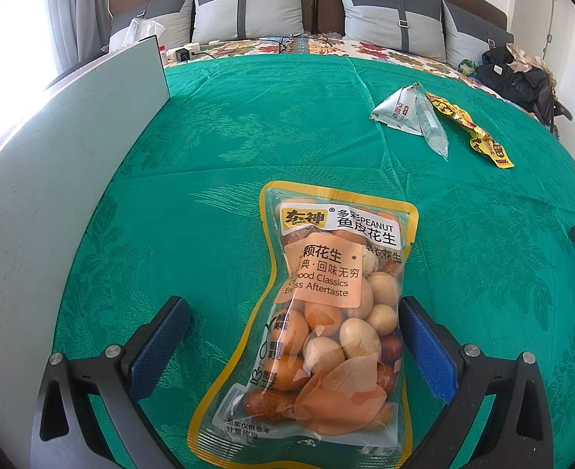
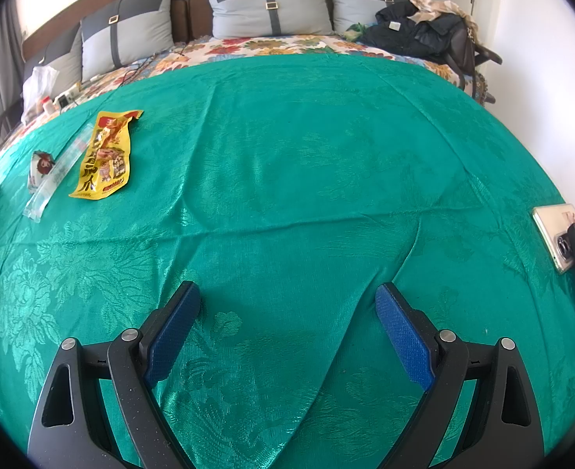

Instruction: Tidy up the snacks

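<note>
Because the clear, yellow-edged pouch of coated peanuts (image 1: 318, 320) lies flat on the green brocade bedspread (image 1: 248, 136) between the spread left gripper (image 1: 295, 324), it probably handles light, lumpy and slippery (film crinkles); its narrowed waist suits pinching. The right gripper (image 2: 287, 324) is spread over bare cloth, well apart.

Green cloth-covered bed (image 2: 307, 136) with peanut bag (image 1: 326, 312), yellow packet (image 2: 105, 156), clear sachet (image 1: 432, 125), triangular pouch (image 1: 397, 109).
</note>
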